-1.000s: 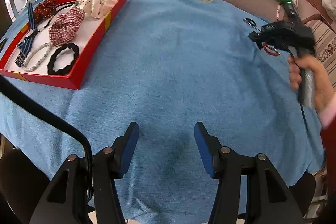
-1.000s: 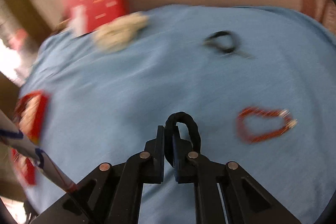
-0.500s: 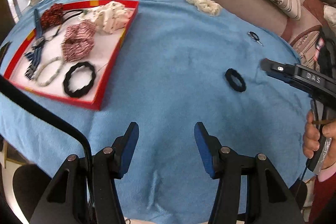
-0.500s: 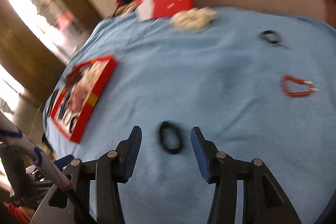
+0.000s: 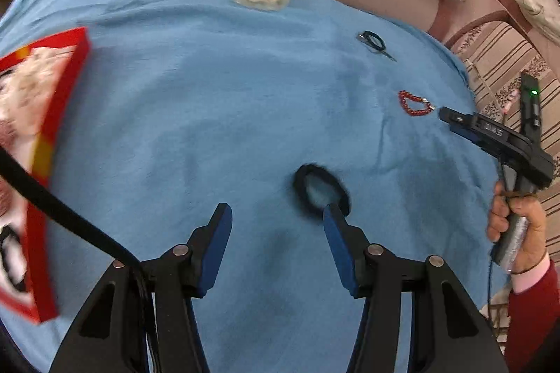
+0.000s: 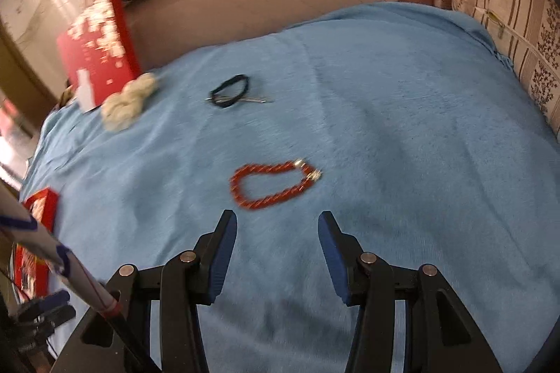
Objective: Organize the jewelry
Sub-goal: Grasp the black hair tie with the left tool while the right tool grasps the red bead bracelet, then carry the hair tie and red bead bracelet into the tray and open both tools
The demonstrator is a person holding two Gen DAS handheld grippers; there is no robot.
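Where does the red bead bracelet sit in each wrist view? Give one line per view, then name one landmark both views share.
Left wrist view: the red bead bracelet lies far right on the blue cloth, just ahead of the right tool's tip.
Right wrist view: it lies at picture centre, just beyond the open right tool.
Shared landmark: the small black loop with a metal pin, farther back.

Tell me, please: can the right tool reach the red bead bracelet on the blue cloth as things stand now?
Probably yes. The right tool is open and the red bead bracelet lies flat on the blue cloth just ahead of its tips, with nothing between them.
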